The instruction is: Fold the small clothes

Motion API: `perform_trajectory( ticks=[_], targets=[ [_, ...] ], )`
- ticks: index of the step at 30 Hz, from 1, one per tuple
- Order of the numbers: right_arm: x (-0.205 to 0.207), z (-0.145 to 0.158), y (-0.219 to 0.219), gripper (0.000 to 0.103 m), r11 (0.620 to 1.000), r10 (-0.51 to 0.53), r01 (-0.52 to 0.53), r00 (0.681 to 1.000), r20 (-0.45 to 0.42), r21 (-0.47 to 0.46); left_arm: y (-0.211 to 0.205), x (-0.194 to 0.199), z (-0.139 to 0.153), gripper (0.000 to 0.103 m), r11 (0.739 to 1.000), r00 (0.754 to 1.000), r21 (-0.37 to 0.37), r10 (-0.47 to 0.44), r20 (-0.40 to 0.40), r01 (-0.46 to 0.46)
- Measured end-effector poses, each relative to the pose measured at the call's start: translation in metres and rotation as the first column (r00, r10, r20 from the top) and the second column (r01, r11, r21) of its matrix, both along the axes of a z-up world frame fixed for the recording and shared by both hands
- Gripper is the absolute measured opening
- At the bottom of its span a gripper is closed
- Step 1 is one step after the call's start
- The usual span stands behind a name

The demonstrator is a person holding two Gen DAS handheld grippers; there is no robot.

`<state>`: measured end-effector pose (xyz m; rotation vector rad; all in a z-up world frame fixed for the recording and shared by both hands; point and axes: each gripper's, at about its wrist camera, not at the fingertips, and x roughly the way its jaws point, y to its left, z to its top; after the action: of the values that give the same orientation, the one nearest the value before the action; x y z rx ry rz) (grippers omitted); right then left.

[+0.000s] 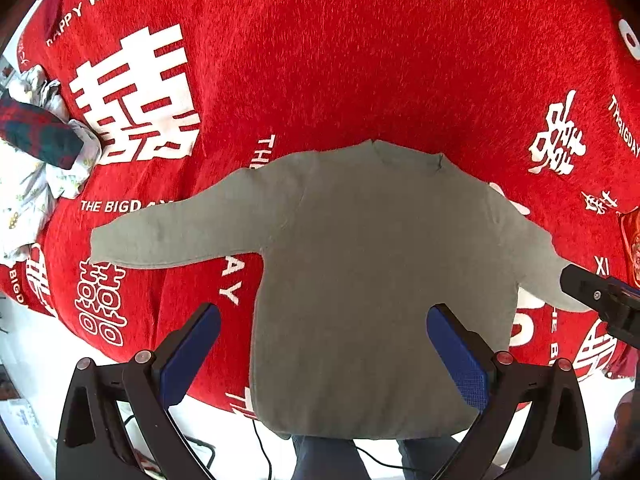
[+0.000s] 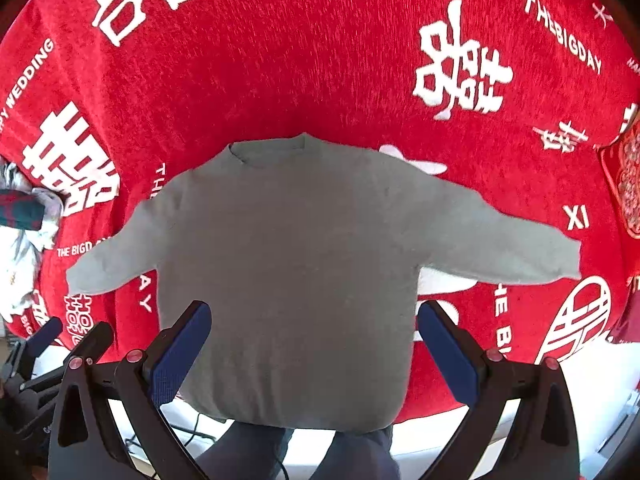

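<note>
A small grey long-sleeved sweater [image 1: 372,264] lies flat on a red blanket [image 1: 320,72], neck away from me, both sleeves spread out; its hem hangs at the near edge. It also shows in the right wrist view [image 2: 288,272]. My left gripper [image 1: 324,312] is open and empty, held above the sweater's lower left part. My right gripper [image 2: 314,312] is open and empty above the sweater's lower body. The right gripper also shows at the right edge of the left wrist view [image 1: 600,300], near the right sleeve's cuff.
The red blanket [image 2: 320,60] with white characters and lettering covers the surface. A pile of other clothes [image 1: 36,148], white patterned and dark plaid, lies at the far left. A red patterned item [image 2: 624,184] sits at the right edge. My legs and cables show below the near edge.
</note>
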<state>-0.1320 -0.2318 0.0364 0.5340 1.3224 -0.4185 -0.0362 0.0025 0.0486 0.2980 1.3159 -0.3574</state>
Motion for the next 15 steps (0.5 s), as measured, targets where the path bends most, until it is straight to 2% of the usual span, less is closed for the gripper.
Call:
perform_trajectory(
  ticks=[6,15],
  targets=[
    [0.004,-0.005,0.0057,0.103,1.0,0.015,-0.015,1.0,-0.023,0.006,0.0024,-0.0001,-0.0021,0.103,0.999,0.999,0.025,0.039,-0.005,-0.039],
    [0.0031,-0.004,0.0015,0.103,1.0,0.003,-0.003,1.0,-0.017,0.007,0.0004,-0.0012,-0.0008,0.103,0.999,1.0,0.031,0.025,0.014,-0.026]
  ],
)
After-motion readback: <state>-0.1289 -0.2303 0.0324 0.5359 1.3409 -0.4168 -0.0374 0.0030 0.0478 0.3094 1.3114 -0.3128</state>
